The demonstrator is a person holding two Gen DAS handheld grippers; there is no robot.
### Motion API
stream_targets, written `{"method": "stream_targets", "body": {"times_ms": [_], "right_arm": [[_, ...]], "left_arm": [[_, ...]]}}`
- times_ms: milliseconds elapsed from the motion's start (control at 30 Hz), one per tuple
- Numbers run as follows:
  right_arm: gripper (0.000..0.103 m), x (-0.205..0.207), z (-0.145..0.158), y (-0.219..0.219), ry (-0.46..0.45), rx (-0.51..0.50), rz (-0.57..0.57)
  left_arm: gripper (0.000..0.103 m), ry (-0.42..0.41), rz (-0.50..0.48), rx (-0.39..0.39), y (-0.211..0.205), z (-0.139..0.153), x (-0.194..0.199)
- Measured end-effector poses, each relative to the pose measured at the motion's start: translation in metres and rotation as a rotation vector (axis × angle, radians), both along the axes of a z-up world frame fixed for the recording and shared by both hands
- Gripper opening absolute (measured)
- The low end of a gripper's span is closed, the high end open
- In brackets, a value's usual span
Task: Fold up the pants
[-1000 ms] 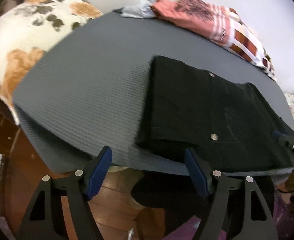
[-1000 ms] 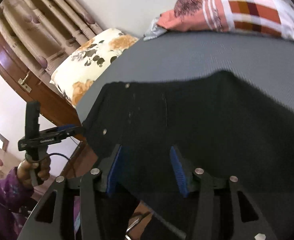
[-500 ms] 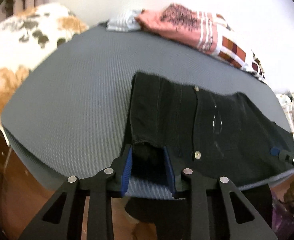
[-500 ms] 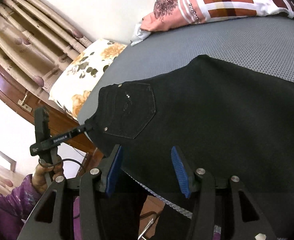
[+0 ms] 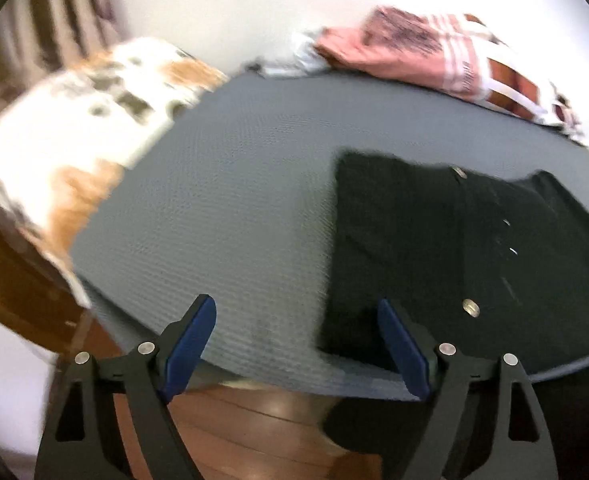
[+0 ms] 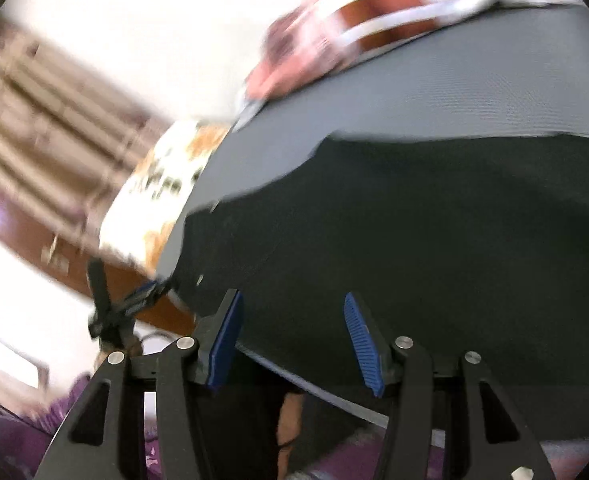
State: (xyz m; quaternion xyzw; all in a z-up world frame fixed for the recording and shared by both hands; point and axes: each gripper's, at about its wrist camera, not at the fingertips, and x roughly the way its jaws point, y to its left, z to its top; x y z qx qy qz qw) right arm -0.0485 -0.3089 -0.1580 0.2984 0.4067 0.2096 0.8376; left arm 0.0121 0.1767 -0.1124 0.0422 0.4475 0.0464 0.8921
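Black pants (image 5: 454, 248) lie flat on the grey bed cover (image 5: 222, 208), waistband end toward the left, part hanging over the near edge. My left gripper (image 5: 294, 344) is open and empty at the bed's near edge, its right finger by the pants' near left corner. In the right wrist view the pants (image 6: 434, 232) fill the middle. My right gripper (image 6: 290, 340) is open over the pants' near edge, holding nothing. The left gripper (image 6: 142, 296) also shows there at the pants' corner. Both views are blurred.
A floral pillow (image 5: 66, 144) lies at the left of the bed. A pile of pink and checked clothes (image 5: 434, 64) sits at the far edge by the white wall. A wooden bed frame (image 5: 10, 280) and floor are below. Curtains (image 6: 34, 120) hang at left.
My left gripper was closed around the pants' corner half a second ago; it has opened and pulled back. The right gripper stays open and has tilted. Both cameras are moving.
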Motion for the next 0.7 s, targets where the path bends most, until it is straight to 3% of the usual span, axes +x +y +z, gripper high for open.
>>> {"method": "stream_targets", "body": {"times_ms": [100,167,233,333,500,700], "right_arm": [[0.051,-0.041,-0.002,-0.105,0.013,0.004,-0.271],[0.052,-0.067,-0.006,-0.163,0.032,0.014,-0.424],[0.052,-0.108,-0.012,-0.222,0.062,0.01,-0.599],[0.052,-0.158,-0.024,-0.282,0.078,0.073,-0.759],[0.052,-0.19,-0.044,-0.323,0.072,0.16,-0.839],[0.052,-0.191,-0.061,-0.33,0.041,0.246,-0.837]], "left_arm": [[0.088,-0.095,0.025,0.022,-0.003,0.029,-0.006],[0.096,-0.151,0.009,-0.007,-0.011,0.046,-0.011],[0.098,-0.165,-0.03,-0.049,-0.024,0.054,-0.012],[0.098,-0.142,-0.098,-0.113,-0.051,0.055,-0.008],[0.098,-0.075,-0.191,-0.135,-0.102,0.038,0.0],[0.098,-0.056,-0.269,-0.149,-0.138,0.031,-0.008]]}}
